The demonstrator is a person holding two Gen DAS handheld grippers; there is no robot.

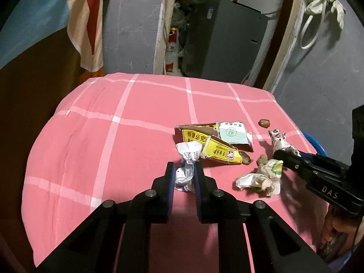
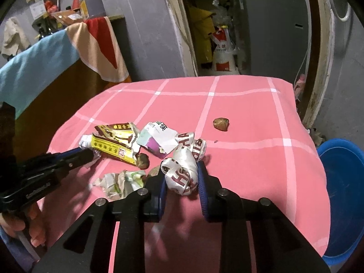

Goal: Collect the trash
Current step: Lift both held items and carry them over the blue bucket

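Trash lies on a pink checked cloth (image 1: 95, 141). My left gripper (image 1: 184, 170) is shut on a crumpled white wrapper with blue print (image 1: 186, 170). My right gripper (image 2: 182, 173) is shut on a scrunched white ribbon with red letters (image 2: 180, 173); in the left wrist view that ribbon (image 1: 279, 141) and the right gripper's fingers (image 1: 287, 158) show at the right. Between them lie a torn yellow and brown packet (image 1: 218, 151), a white and teal paper (image 1: 232, 133), a crumpled green-printed wrapper (image 1: 261, 177), brown scraps (image 1: 246, 158) and a brown nut shell (image 2: 221, 123).
A blue plastic tub (image 2: 343, 182) stands low at the right of the cloth-covered surface. A cabinet draped in blue and orange cloth (image 2: 45, 63) is at the left. Behind, a doorway with a grey appliance (image 1: 225, 38) and a sack (image 2: 221, 54). A hand (image 2: 31, 225) holds the left gripper.
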